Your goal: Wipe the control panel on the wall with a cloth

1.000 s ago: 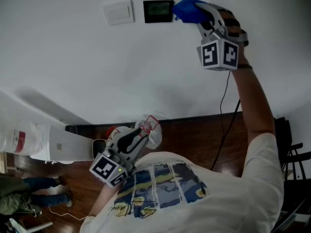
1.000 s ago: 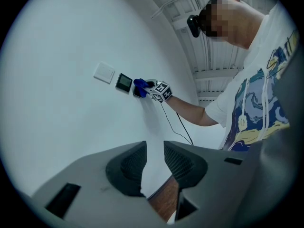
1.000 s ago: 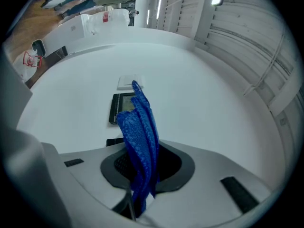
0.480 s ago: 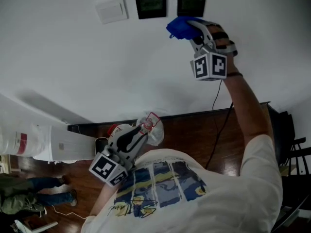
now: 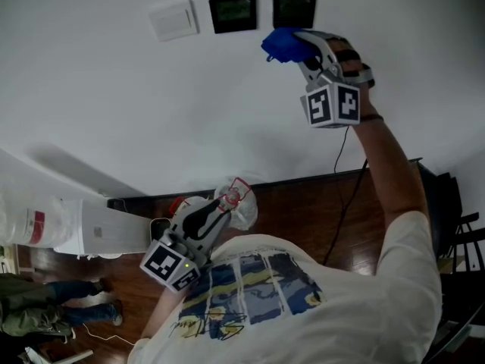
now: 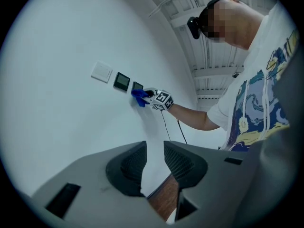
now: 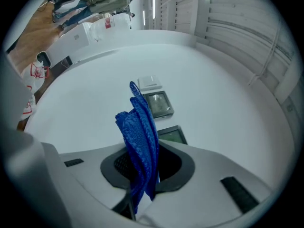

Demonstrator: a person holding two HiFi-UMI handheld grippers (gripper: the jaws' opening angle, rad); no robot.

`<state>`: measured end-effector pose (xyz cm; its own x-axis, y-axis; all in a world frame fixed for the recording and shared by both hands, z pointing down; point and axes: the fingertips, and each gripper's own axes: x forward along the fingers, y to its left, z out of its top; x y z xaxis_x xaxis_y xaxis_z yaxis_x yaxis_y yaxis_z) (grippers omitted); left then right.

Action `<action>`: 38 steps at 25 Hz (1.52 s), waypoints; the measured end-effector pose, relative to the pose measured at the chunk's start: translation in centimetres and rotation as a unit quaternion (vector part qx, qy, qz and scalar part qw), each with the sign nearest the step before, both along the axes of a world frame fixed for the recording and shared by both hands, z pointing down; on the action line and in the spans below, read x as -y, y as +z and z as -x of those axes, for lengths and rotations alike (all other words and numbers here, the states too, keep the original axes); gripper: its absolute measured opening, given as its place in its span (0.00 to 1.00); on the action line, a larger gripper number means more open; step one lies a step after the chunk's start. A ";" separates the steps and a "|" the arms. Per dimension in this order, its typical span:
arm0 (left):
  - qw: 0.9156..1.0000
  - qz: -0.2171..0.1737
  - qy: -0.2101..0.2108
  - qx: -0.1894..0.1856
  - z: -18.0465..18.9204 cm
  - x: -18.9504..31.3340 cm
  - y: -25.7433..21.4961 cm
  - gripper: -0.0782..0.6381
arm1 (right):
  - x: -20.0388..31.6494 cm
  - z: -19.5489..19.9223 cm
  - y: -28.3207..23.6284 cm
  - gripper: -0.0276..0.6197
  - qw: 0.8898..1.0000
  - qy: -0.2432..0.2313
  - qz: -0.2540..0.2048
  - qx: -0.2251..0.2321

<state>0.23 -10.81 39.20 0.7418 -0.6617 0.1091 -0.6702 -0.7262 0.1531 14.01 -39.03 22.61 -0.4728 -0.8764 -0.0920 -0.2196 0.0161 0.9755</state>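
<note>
Blue cloth (image 7: 140, 137) of coarse open-weave knit, wall (image 5: 151, 105) smooth matt white, control panels (image 5: 294, 10) dark and glossy, switch plate (image 5: 173, 19) smooth white plastic, floor (image 5: 303, 211) dark polished wood, left gripper (image 6: 154, 165) matt grey plastic with finely ribbed pads (image 6: 183, 163)

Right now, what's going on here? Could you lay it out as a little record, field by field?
Setting: white wall with a white switch plate and two dark panels beside it, left panel and right panel
Right gripper: shut on a blue cloth, raised to the wall
Cloth position: just below the right panel; whether it touches cannot be told
Left gripper: jaws slightly apart, nothing between them, held low by the person's chest
</note>
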 end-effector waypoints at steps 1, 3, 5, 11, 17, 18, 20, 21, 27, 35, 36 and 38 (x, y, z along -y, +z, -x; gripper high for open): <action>1.000 0.000 0.002 0.000 -0.1 0.1 0.0 0.27 | -0.4 0.0 -1.4 0.18 1.000 -0.002 -0.013 0.003; 1.000 -0.001 0.005 0.000 -0.3 0.1 0.0 0.27 | -0.8 -0.1 -4.1 0.18 0.999 -0.003 -0.038 0.008; 1.000 -0.003 0.006 -0.002 -0.5 0.1 -0.1 0.27 | -0.7 -0.3 -6.4 0.18 0.998 0.000 -0.058 0.010; 1.000 -0.006 0.004 -0.003 -0.8 0.1 -0.1 0.27 | 1.0 -0.2 -8.8 0.18 0.998 0.007 -0.068 0.002; 1.000 -0.008 -0.004 -0.006 -0.6 0.1 -0.2 0.27 | 1.2 0.0 -6.2 0.18 0.999 0.001 -0.052 -0.002; 1.000 -0.007 -0.005 -0.007 -0.6 0.1 -0.3 0.27 | 1.2 0.0 -5.5 0.18 0.999 -0.001 -0.046 -0.002; 1.000 -0.006 -0.004 -0.006 -0.6 0.1 -0.2 0.27 | 1.3 0.0 -3.7 0.18 0.999 -0.002 -0.035 -0.001; 1.000 -0.005 -0.003 -0.004 -0.7 0.1 -0.2 0.27 | 1.4 -0.1 -2.8 0.18 1.000 -0.003 -0.030 -0.001; 1.000 -0.004 -0.002 0.002 -0.7 0.1 -0.1 0.27 | 1.6 0.0 1.6 0.18 1.000 -0.004 0.000 -0.005; 1.000 -0.003 0.000 0.006 -0.6 -0.1 -0.1 0.27 | 2.3 -0.3 4.0 0.18 0.999 0.001 0.035 -0.030; 1.000 -0.003 0.000 0.006 -0.5 -0.1 -0.1 0.27 | 1.7 -0.2 3.1 0.18 0.999 -0.003 0.027 -0.027; 1.000 -0.002 0.001 0.006 -0.4 0.0 0.0 0.27 | 0.1 0.2 0.2 0.18 1.000 -0.017 0.003 -0.012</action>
